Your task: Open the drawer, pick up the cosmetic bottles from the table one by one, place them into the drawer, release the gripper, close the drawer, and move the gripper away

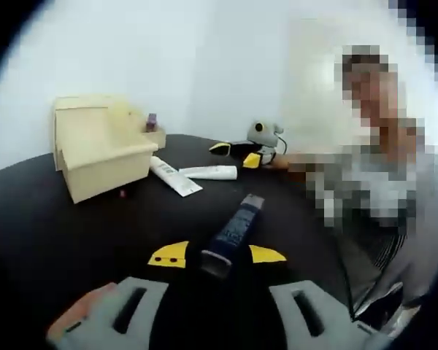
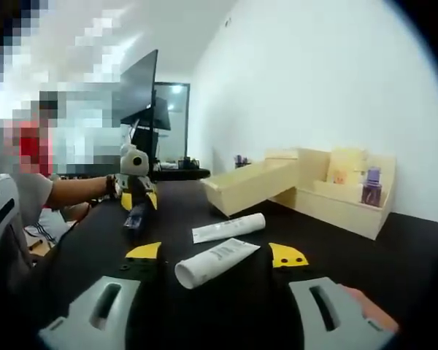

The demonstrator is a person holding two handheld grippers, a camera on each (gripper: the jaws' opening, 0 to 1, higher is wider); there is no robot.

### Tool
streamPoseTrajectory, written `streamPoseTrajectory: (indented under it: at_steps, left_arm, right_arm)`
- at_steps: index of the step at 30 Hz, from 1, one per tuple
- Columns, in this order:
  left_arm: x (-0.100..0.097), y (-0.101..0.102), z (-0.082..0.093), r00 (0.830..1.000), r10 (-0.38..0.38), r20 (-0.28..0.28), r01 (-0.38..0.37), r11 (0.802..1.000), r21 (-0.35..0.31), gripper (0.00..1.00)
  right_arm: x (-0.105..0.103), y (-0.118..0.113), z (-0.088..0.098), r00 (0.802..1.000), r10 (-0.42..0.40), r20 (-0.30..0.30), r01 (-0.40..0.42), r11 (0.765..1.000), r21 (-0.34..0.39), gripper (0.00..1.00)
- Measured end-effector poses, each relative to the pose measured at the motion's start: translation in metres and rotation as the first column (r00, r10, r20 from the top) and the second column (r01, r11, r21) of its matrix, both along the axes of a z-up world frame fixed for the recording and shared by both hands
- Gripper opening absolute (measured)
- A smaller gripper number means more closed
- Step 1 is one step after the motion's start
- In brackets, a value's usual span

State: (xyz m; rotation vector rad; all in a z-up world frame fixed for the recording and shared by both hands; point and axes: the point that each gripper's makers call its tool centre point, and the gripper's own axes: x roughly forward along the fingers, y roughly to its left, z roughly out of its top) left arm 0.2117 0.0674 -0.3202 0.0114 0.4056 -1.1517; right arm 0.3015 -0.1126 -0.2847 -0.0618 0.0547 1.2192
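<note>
My left gripper is shut on a dark blue bottle that points forward above the black table. In the right gripper view the same gripper holds that bottle at the left. My right gripper stands open low over the table, with the end of a white tube between its yellow tips; a second white tube lies just beyond. The wooden drawer is pulled out of its pale organiser. From the left, the right gripper sits by both tubes.
A small purple bottle stands on the organiser's shelf. A person sits at the table's far side. A dark monitor stands behind the table. White walls surround the scene.
</note>
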Motion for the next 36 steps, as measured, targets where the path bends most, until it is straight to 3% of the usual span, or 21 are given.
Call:
streamPoseTrajectory:
  at_steps: [2, 8, 26, 36]
  left_arm:
    - [-0.001, -0.001, 0.001, 1.000, 0.001, -0.026, -0.002, 1.000, -0.016, 0.29]
    - [0.004, 0.001, 0.003, 0.999, 0.030, -0.032, -0.031, 0.999, -0.030, 0.31]
    - [0.020, 0.001, 0.012, 0.996, 0.092, 0.015, -0.091, 0.994, -0.064, 0.31]
    - [0.022, 0.001, 0.011, 0.996, 0.089, 0.014, -0.088, 0.994, -0.071, 0.34]
  right_arm:
    - [0.000, 0.000, 0.000, 1.000, 0.001, 0.001, -0.001, 1.000, -0.001, 0.51]
    - [0.000, 0.000, -0.001, 1.000, 0.001, 0.004, -0.001, 1.000, -0.005, 0.50]
    - [-0.001, 0.000, -0.001, 1.000, 0.002, 0.008, -0.002, 1.000, -0.010, 0.50]
    - [-0.001, 0.001, -0.001, 1.000, 0.003, 0.006, -0.003, 1.000, -0.011, 0.49]
